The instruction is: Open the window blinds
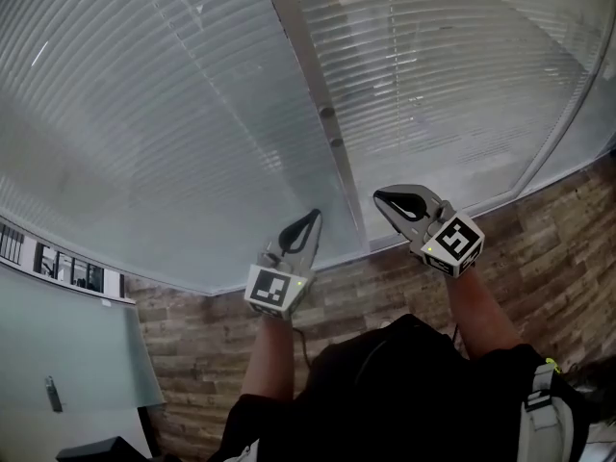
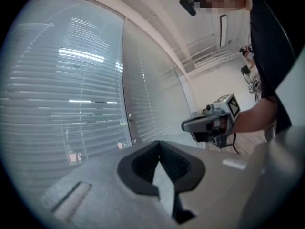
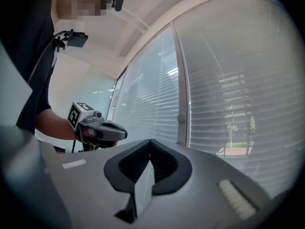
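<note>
I'm at the approach step of opening the window blinds (image 1: 173, 133): their slats hang down across the panes on both sides of the window post (image 1: 306, 61), and nothing on them has been touched yet. My left gripper (image 1: 313, 218) sits just short of the foot of the post, slightly to its left, and my right gripper (image 1: 383, 198) is level with it on the post's other side. Both point at the glass with their jaws pressed together on nothing. Two small knobs (image 1: 327, 112) sit one above the other on the post, and I judge these are what work the slats, since I see no cord or wand. The next move probably means spreading one pair of jaws, lifting it to a knob and closing squarely on it, without bumping the glass. The head view alone shows both grippers against the post and the wood floor (image 1: 558, 239) below it. The left gripper view shows my own shut tips (image 2: 159, 146) with the right gripper (image 2: 187, 125) off beside them and the knobs side-on. Only the right gripper view shows daylight and a tree between the slats right of the post.
</note>
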`<state>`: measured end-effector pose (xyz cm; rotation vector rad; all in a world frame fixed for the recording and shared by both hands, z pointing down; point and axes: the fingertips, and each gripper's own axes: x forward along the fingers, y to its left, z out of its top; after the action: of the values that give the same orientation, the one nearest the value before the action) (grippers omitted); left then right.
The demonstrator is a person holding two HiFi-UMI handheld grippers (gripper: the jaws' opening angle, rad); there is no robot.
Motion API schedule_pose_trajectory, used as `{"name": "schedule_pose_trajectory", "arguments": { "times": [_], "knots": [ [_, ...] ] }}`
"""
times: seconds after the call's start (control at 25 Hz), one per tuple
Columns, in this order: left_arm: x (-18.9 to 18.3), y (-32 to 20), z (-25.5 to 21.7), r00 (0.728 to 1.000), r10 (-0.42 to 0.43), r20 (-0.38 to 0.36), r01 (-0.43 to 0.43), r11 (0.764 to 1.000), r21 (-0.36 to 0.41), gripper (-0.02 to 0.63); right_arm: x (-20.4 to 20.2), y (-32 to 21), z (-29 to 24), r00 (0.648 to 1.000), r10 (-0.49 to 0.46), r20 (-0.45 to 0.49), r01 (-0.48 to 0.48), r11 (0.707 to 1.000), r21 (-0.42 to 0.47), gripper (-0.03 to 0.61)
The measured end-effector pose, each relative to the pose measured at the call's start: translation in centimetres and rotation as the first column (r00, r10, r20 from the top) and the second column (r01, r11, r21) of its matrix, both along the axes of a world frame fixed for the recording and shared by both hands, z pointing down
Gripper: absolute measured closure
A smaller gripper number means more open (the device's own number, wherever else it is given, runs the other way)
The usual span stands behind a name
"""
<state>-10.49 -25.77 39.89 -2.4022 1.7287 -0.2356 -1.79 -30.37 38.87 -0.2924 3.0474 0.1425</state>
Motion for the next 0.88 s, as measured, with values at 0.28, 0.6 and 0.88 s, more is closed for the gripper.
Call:
{"name": "schedule_pose_trajectory", "arguments": {
  "times": [0.28,0.6,0.88],
  "knots": [
    [0.3,-0.7,-0.9,1.0,-0.001,0.016,0.001,1.0,-0.001,0.61,-0.7,-0.9,-0.7,1.0,-0.019,0.019,0.019,1.0,0.003,0.574],
    [-0.3,-1.2,-1.0,0.999,0.032,0.022,-0.033,0.999,0.035,0.609,-1.6,-1.7,-0.7,1.0,0.013,0.007,-0.013,1.0,0.009,0.574],
    [-2.9,-1.5,0.1,0.994,0.112,-0.007,-0.112,0.994,0.018,0.611,-4.3,-2.4,-0.6,0.995,0.095,-0.014,-0.095,0.995,0.017,0.574]
  ]
}}
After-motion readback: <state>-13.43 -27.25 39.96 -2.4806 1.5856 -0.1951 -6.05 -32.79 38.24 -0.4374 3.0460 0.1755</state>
